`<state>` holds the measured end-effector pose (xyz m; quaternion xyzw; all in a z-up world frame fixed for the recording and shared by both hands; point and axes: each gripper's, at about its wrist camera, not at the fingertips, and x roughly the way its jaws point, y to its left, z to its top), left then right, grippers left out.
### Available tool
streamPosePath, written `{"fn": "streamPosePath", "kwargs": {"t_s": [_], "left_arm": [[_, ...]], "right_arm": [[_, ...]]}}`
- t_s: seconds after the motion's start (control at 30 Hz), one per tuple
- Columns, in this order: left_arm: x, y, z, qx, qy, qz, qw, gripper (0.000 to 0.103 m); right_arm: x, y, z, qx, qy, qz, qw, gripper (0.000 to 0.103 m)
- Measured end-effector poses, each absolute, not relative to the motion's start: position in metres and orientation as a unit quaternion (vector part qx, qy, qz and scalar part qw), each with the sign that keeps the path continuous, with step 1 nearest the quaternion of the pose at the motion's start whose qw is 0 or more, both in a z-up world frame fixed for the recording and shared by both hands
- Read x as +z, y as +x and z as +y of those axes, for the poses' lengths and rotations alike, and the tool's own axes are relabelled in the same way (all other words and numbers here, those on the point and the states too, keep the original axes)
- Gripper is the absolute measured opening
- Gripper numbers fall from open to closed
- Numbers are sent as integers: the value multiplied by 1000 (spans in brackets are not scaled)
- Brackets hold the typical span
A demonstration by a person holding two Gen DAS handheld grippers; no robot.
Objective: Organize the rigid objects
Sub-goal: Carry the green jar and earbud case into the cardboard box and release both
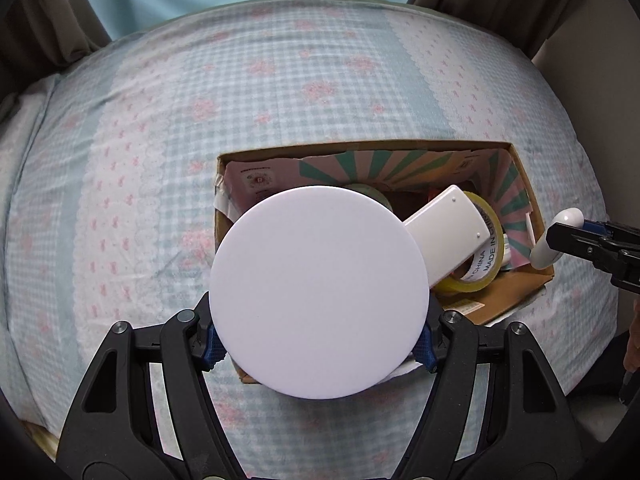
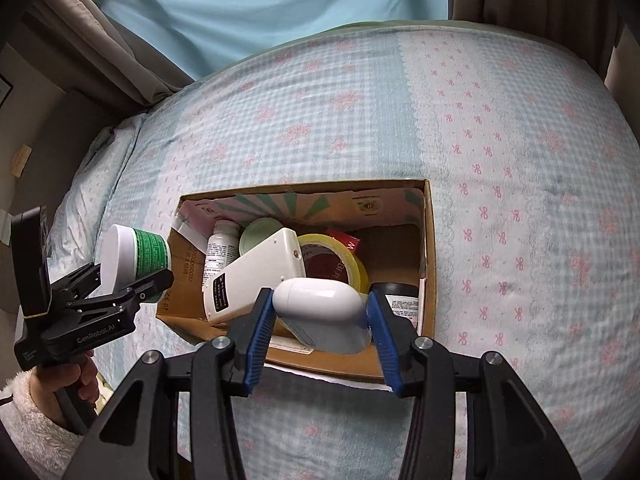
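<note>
Holding white-lidded green-label jar [image 1: 319,292] over cardboard box [image 2: 430,240], my left gripper [image 1: 319,346] clamped it part-open; right gripper [image 2: 320,316] pinched white oval device [image 2: 320,304], box's 6 o'clock.

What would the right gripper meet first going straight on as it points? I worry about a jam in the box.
Probably the yellow tape roll inside the cardboard box, just beyond the white case it holds; depth is unclear.
</note>
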<state>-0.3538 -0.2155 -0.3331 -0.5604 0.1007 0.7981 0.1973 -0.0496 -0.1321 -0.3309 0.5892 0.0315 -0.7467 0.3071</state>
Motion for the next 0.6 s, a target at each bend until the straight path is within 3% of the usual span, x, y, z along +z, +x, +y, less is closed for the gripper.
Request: {"fn": "streamPosePath", "kwargs": {"t_s": [0.33, 0.4, 0.43, 0.5, 0.53, 0.6], "left_arm": [[-360, -368, -221, 784, -574, 119, 201, 68], [-361, -367, -221, 783, -574, 110, 211, 80], [-358, -366, -221, 786, -569, 112, 215, 102], [-349, -362, -218, 795, -550, 119, 227, 103], [-347, -361, -217, 796, -546, 122, 232, 103], [-343, -360, -216, 797, -542, 125, 234, 103]], "right_arm": [[-372, -53, -137, -729, 625, 49, 274, 44], [-376, -54, -138, -727, 631, 63, 262, 44], [-376, -54, -138, -732, 628, 73, 256, 47], [-374, -52, -136, -741, 621, 90, 241, 77], [-371, -52, -133, -749, 613, 92, 234, 98], [-367, -51, -126, -761, 603, 87, 223, 103]]}}
